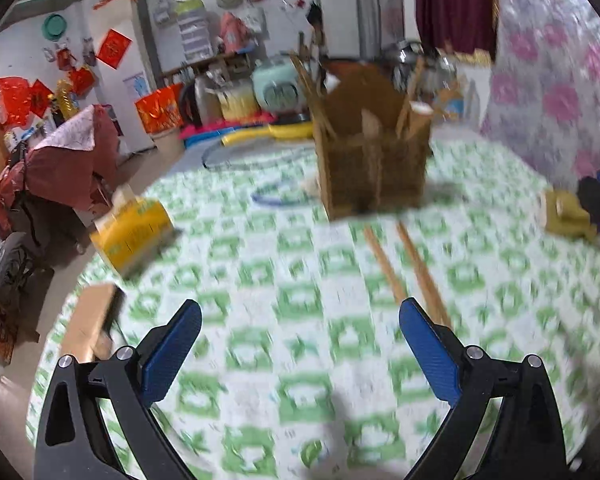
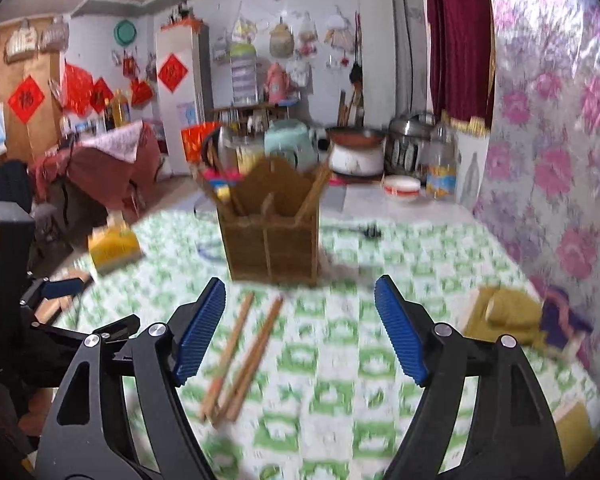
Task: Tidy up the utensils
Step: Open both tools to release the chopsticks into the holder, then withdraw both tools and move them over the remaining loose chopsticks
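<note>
A wooden utensil holder (image 1: 374,168) with several compartments stands on the green-and-white tablecloth (image 1: 260,320), with chopsticks and a wooden utensil upright in it. It also shows in the right wrist view (image 2: 274,236). Loose wooden chopsticks (image 1: 408,268) lie on the cloth in front of it, and show in the right wrist view (image 2: 240,356). My left gripper (image 1: 300,320) is open and empty above the cloth, the chopsticks just beside its right finger. My right gripper (image 2: 300,300) is open and empty, the chopsticks just inside its left finger.
A yellow tissue box (image 1: 132,232) sits at the table's left edge, a cardboard box (image 1: 90,320) nearer. An olive-yellow object (image 2: 508,312) lies at the right by the floral wall (image 2: 560,160). A blue ring (image 1: 280,196) lies left of the holder. Pots and a bowl (image 2: 402,188) stand behind.
</note>
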A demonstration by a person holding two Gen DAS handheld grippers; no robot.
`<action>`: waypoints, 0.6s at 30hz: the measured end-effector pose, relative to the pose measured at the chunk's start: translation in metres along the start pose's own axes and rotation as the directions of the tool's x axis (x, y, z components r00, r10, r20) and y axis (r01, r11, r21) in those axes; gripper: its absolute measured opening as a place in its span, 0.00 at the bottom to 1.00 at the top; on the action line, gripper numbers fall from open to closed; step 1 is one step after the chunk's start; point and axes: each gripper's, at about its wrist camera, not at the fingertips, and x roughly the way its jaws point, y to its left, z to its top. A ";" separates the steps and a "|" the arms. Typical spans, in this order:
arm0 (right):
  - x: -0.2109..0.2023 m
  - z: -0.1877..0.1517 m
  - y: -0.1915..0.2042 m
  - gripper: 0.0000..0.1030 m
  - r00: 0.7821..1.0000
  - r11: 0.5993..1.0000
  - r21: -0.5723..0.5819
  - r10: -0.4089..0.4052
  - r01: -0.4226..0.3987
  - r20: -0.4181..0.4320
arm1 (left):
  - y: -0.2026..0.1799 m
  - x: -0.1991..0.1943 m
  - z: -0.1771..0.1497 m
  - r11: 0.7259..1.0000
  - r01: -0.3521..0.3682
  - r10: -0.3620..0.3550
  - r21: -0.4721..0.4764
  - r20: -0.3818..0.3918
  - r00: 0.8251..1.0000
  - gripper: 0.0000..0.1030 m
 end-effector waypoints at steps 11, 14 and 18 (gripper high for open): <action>0.047 -0.064 -0.024 0.73 0.978 0.998 0.062 -0.012 0.025 -0.209 | -0.028 0.029 -0.046 0.986 0.141 -0.129 0.086 -0.129 0.983 0.94; 0.054 -0.071 -0.034 0.73 0.972 0.995 0.095 -0.008 0.031 -0.233 | -0.037 0.035 -0.050 0.980 0.156 -0.137 0.122 -0.152 0.979 0.94; 0.059 -0.076 -0.040 0.73 0.968 0.992 0.126 0.020 0.012 -0.251 | -0.047 0.043 -0.051 0.974 0.168 -0.140 0.153 -0.179 0.974 0.94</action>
